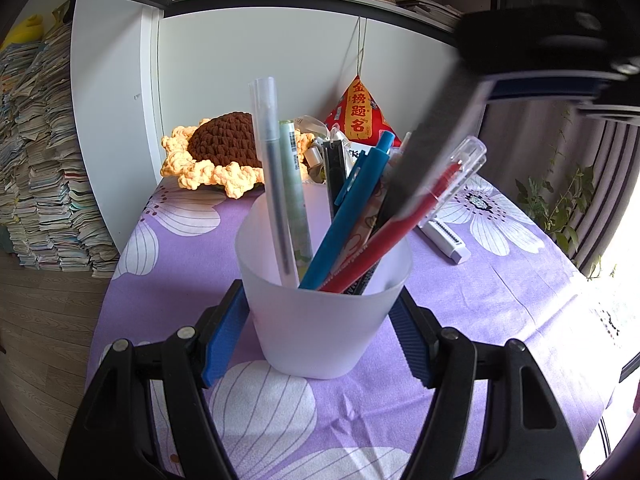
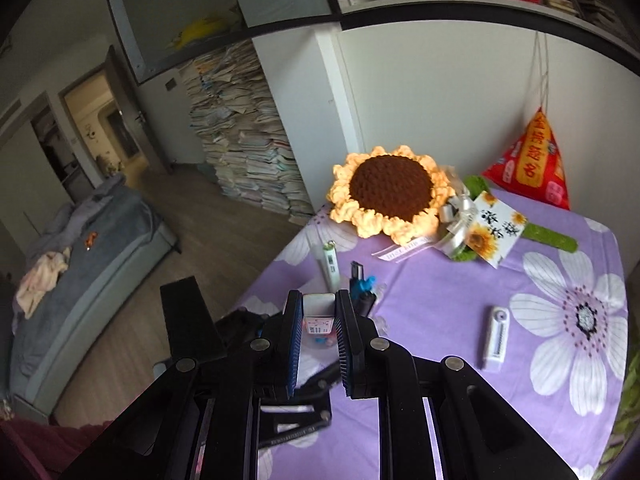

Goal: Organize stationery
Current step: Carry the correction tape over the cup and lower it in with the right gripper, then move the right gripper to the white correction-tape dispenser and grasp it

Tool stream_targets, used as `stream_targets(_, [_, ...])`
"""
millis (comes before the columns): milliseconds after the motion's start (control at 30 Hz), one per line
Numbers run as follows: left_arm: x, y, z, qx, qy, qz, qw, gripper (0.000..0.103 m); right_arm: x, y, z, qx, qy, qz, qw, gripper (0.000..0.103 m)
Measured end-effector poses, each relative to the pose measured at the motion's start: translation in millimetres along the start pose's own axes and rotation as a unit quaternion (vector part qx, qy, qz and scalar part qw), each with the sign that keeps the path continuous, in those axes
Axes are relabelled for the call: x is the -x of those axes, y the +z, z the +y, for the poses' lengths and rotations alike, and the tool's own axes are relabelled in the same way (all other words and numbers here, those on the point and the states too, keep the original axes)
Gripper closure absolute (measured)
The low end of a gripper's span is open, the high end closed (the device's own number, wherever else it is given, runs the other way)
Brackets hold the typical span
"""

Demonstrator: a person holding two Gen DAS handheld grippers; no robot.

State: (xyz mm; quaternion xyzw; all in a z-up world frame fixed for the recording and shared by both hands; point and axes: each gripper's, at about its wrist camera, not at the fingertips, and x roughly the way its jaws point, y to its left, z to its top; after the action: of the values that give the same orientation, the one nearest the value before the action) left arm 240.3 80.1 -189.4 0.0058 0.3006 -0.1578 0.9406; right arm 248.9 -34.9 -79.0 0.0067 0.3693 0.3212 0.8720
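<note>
A frosted translucent cup (image 1: 320, 320) stands on the purple flowered tablecloth (image 1: 500, 300). My left gripper (image 1: 320, 300) is shut on it, with a blue pad on each side. Several pens stand in the cup, among them a clear one (image 1: 272, 168), a blue one (image 1: 352, 212) and a red one (image 1: 400, 224). My right gripper (image 1: 488, 84) hangs at the upper right, shut on a long flat grey item (image 1: 432, 140) whose lower end lies among the pens. In the right wrist view this item (image 2: 318, 312) shows a white end and a label between the pads of the right gripper (image 2: 318, 300).
A white slim case (image 1: 444, 240) (image 2: 496, 336) lies on the cloth right of the cup. At the back stand a crochet sunflower (image 2: 390, 192), a sunflower card (image 2: 490, 232) and a red pyramid pouch (image 2: 532, 164). The table's left edge drops to a wooden floor (image 2: 192, 224).
</note>
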Motion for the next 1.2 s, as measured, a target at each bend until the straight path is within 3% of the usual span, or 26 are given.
stream_targets(600, [2,-1,-1,0.001,0.0,0.001,1.0,0.034,-53,4,-12,-0.016,0.028,0.051,0.998,0.086])
stream_targets(1000, [-1,-1,-3,0.001,0.0,0.006,1.0,0.033,-32,4,-12,-0.019,0.021,0.021,0.999,0.086])
stream_targets(1200, [-2,-1,-4,0.0,0.001,0.005,1.0,0.033,1,-4,-36,-0.019,-0.03,0.0,0.999,0.086])
